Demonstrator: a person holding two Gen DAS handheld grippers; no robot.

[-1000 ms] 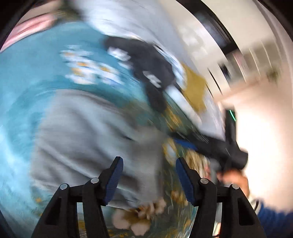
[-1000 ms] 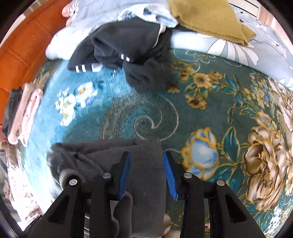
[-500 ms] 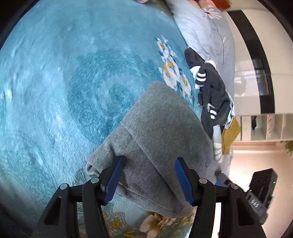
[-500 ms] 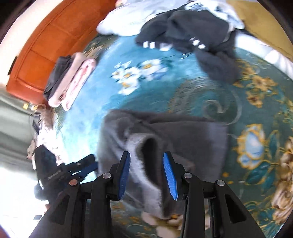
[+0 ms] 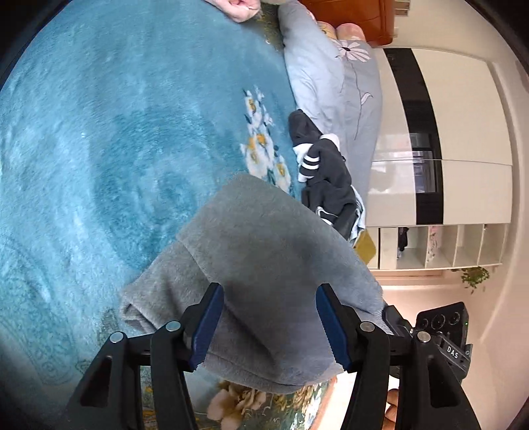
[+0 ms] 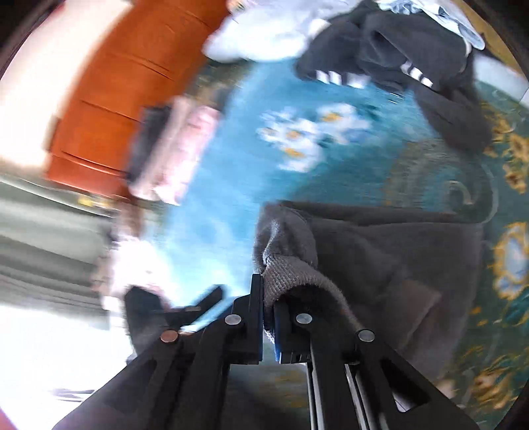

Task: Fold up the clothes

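Folding step under way: the right tool (image 6: 268,317) is clamping the ribbed cuff of the grey sweater (image 5: 264,264) lying on the blue blanket (image 5: 99,149); the left tool (image 5: 269,322) is hovering apart over it. Next: carrying the cuff across.

Right wrist view smeared by motion: folded pink stack (image 6: 172,155) and orange headboard (image 6: 109,99) lost edges. Grey garment (image 5: 264,271) hid blanket (image 5: 99,132) beneath and lower part of dark striped clothes (image 5: 327,178). Mustard item (image 5: 363,248) mostly hidden behind garment. Pink cloth (image 5: 241,8) cut by top edge. Shelf contents (image 5: 401,241) too small to tell.
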